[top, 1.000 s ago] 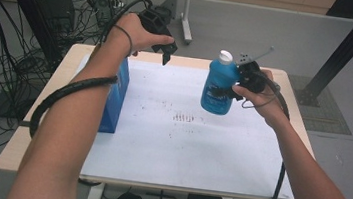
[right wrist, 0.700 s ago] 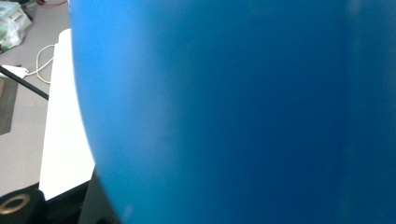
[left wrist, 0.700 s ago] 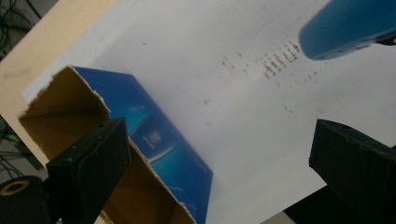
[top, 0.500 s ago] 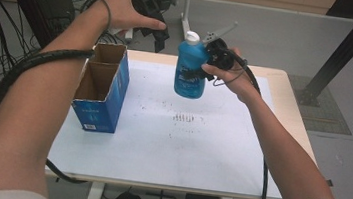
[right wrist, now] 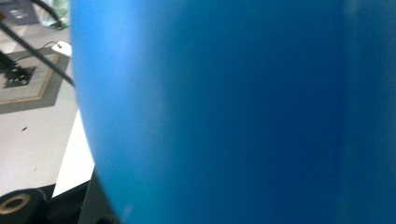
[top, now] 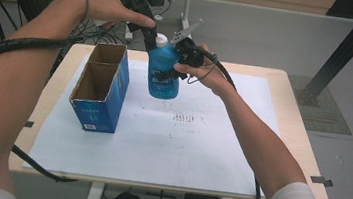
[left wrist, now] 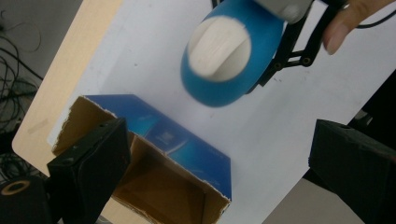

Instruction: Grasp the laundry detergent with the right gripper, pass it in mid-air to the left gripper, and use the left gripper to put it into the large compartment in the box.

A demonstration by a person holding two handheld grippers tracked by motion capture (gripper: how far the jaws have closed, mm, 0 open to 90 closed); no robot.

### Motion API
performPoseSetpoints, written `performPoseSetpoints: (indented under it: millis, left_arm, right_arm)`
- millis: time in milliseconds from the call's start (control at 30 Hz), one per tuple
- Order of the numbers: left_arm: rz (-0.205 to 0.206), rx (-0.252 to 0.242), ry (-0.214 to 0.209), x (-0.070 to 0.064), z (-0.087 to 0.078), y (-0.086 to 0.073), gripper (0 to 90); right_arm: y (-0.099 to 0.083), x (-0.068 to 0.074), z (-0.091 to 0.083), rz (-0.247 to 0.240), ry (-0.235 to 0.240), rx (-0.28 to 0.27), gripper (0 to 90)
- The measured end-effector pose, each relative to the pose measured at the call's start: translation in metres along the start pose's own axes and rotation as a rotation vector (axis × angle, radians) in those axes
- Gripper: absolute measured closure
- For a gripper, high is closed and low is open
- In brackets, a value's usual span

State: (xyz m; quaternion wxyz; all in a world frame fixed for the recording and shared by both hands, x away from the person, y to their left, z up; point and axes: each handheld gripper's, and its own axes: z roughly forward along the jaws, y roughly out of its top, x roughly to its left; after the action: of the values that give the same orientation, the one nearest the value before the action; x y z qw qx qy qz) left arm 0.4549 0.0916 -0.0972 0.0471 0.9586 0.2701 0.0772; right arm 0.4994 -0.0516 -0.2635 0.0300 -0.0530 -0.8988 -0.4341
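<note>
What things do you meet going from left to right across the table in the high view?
Open blue cardboard box → blue bottle with its white cap → right gripper gripping the bottle.

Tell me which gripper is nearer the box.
Left. The left gripper hangs above and just behind the box; the right gripper holds the bottle farther off, to the box's right.
</note>
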Motion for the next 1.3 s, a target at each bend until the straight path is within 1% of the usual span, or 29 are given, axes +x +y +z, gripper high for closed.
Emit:
performPoseSetpoints:
  millis: [133, 200, 233, 300, 433, 500, 633, 733, 867, 900, 933, 967, 1033, 1100, 1167, 1200, 1233, 1267, 1300]
  left_arm:
    - [0.045, 0.013, 0.007, -0.007, 0.005, 0.001, 6.1]
    - [0.069, 0.025, 0.014, -0.012, 0.007, 0.002, 6.1]
    - [0.073, 0.028, 0.017, -0.013, 0.008, 0.002, 6.1]
    - [0.093, 0.036, 0.018, -0.016, 0.010, 0.004, 6.1]
    - [0.115, 0.044, 0.009, -0.022, 0.013, 0.004, 6.0]
    - [0.117, 0.052, 0.004, -0.024, 0.016, 0.004, 6.1]
    - [0.132, 0.063, -0.014, -0.026, 0.024, 0.006, 6.0]
    - [0.133, 0.070, -0.023, -0.027, 0.030, 0.007, 6.0]
    - [0.145, 0.079, -0.036, -0.028, 0.038, 0.008, 5.8]
    - [0.147, 0.080, -0.037, -0.028, 0.040, 0.008, 4.9]
    - [0.159, 0.086, -0.038, -0.027, 0.041, 0.009, 4.5]
    - [0.152, 0.080, -0.043, -0.028, 0.043, 0.009, 4.6]
    - [0.158, 0.075, -0.054, -0.028, 0.046, 0.009, 4.5]
    - [0.171, 0.082, -0.057, -0.028, 0.050, 0.010, 4.7]
    - [0.168, 0.079, -0.061, -0.028, 0.053, 0.011, 4.7]
    - [0.171, 0.081, -0.064, -0.028, 0.054, 0.011, 4.7]
    - [0.171, 0.081, -0.067, -0.028, 0.056, 0.012, 4.6]
    - [0.176, 0.084, -0.067, -0.028, 0.057, 0.012, 4.6]
    - [0.174, 0.081, -0.067, -0.029, 0.058, 0.013, 4.7]
  right_arm:
    - [0.002, 0.004, 0.008, -0.028, 0.022, 0.002, 43.3]
    - [0.003, 0.008, 0.010, -0.052, 0.029, 0.001, 43.4]
    - [0.003, 0.010, 0.010, -0.063, 0.039, -0.002, 43.4]
    - [0.003, 0.013, 0.011, -0.069, 0.048, -0.009, 43.3]
    - [0.002, 0.017, 0.013, -0.083, 0.057, -0.023, 43.3]
    - [0.000, 0.020, 0.014, -0.096, 0.059, -0.032, 43.3]
    - [-0.002, 0.023, 0.015, -0.101, 0.076, -0.053, 43.3]
    - [-0.002, 0.026, 0.016, -0.117, 0.079, -0.046, 43.3]
    - [-0.003, 0.028, 0.015, -0.125, 0.094, -0.065, 43.3]
    - [-0.003, 0.029, 0.015, -0.128, 0.097, -0.066, 43.3]
    - [-0.003, 0.029, 0.015, -0.134, 0.096, -0.066, 43.3]
    - [-0.004, 0.029, 0.015, -0.142, 0.097, -0.067, 43.3]
    - [-0.005, 0.029, 0.015, -0.142, 0.095, -0.062, 43.3]
    - [-0.006, 0.030, 0.014, -0.136, 0.105, -0.061, 43.3]
    - [-0.007, 0.029, 0.014, -0.142, 0.102, -0.062, 43.3]
    - [-0.007, 0.028, 0.014, -0.153, 0.098, -0.069, 43.3]
    - [-0.007, 0.028, 0.013, -0.151, 0.108, -0.079, 43.3]
    - [-0.008, 0.027, 0.013, -0.164, 0.099, -0.079, 43.3]
    - [-0.008, 0.027, 0.013, -0.163, 0.100, -0.081, 43.3]
